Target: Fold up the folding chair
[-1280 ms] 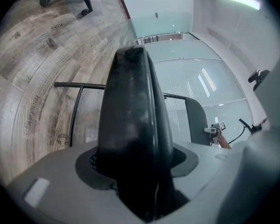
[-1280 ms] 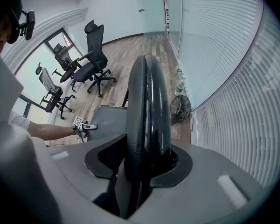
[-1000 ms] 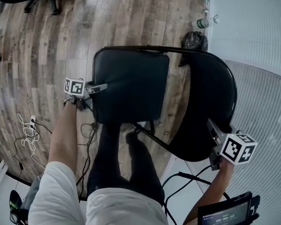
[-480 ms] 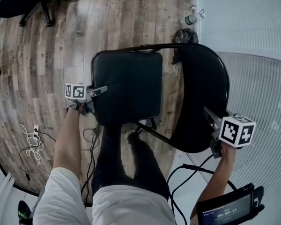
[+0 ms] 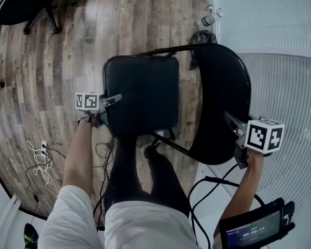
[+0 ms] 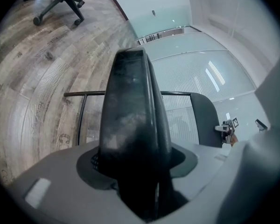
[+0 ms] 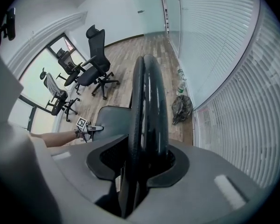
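Tipped up a little, the folding chair's seat [image 5: 140, 95] is clamped by its near edge in the left hand-held gripper [image 5: 114, 98], while the right hand-held gripper [image 5: 229, 119], its jaws just closing, pinches the backrest [image 5: 223, 97] rim ahead of it; folding looks under way, and next the seat should swing up against the backrest.

From the person's head, one camera looks steeply down on the folding chair [image 5: 140, 95] and the wooden floor [image 5: 52, 51]. The two hand-carried cameras sit hard against the chair, facing each other across its seat [image 7: 111, 118].
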`<act>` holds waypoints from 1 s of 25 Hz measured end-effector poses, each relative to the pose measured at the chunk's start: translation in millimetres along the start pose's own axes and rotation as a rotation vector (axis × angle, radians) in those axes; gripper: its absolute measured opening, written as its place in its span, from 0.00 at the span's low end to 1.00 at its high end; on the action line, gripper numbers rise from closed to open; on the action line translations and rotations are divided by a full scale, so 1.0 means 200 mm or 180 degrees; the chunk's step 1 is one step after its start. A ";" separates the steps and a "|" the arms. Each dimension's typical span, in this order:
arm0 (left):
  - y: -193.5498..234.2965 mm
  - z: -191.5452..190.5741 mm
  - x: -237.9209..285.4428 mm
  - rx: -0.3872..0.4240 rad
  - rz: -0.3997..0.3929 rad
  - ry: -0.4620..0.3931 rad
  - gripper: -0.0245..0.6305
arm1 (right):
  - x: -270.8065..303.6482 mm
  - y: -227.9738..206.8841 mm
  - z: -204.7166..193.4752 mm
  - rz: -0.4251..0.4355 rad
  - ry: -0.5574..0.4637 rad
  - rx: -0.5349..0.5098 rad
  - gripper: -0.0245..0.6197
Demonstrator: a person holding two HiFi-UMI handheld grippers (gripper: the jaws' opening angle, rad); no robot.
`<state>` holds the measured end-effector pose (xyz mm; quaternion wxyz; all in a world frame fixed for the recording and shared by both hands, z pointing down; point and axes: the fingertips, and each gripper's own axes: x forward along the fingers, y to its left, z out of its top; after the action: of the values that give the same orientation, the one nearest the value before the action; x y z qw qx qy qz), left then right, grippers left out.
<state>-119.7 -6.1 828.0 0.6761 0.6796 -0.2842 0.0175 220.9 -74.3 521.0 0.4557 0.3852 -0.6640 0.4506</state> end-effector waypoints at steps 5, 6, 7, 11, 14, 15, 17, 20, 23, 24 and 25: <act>-0.04 0.01 0.01 0.0002 0.0056 0.0040 0.42 | -0.02 0.01 0.00 -0.0010 -0.0008 0.0039 0.23; -0.05 0.00 0.01 -0.0001 0.0049 0.0052 0.42 | -0.02 0.00 -0.01 -0.0018 -0.0006 0.0046 0.23; -0.07 0.00 0.02 -0.0008 0.0044 0.0062 0.41 | -0.02 0.00 -0.02 -0.0019 -0.0005 0.0047 0.23; -0.11 0.01 0.04 -0.0008 0.0067 0.0041 0.40 | -0.02 -0.04 0.00 0.0032 -0.0015 0.0016 0.23; -0.15 0.00 0.06 -0.0003 0.0122 0.0052 0.40 | -0.04 -0.04 0.00 0.0192 -0.0036 0.0068 0.23; -0.16 0.00 0.06 -0.0001 0.0152 0.0059 0.40 | -0.05 -0.02 0.01 0.0268 -0.0043 0.0081 0.23; -0.19 0.00 0.07 0.0010 0.0214 0.0062 0.39 | -0.06 0.00 0.01 0.0430 -0.0058 0.0062 0.23; -0.25 0.02 0.09 0.0032 0.0227 0.0019 0.38 | -0.06 0.03 0.02 0.0525 -0.0062 -0.0097 0.22; -0.29 0.01 0.10 0.0014 0.0207 -0.0018 0.37 | -0.06 0.02 0.01 0.0462 -0.0048 -0.0223 0.20; -0.30 0.02 0.10 0.0016 0.0217 -0.0017 0.37 | -0.07 0.01 0.01 0.0464 -0.0051 -0.0222 0.20; -0.31 0.02 0.10 0.0024 0.0227 -0.0010 0.37 | -0.07 0.01 0.01 0.0475 -0.0056 -0.0213 0.20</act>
<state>-78.6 -21.6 780.1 0.6720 0.6716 -0.3093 0.0416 223.2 -73.7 507.3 0.4277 0.3231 -0.7095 0.4575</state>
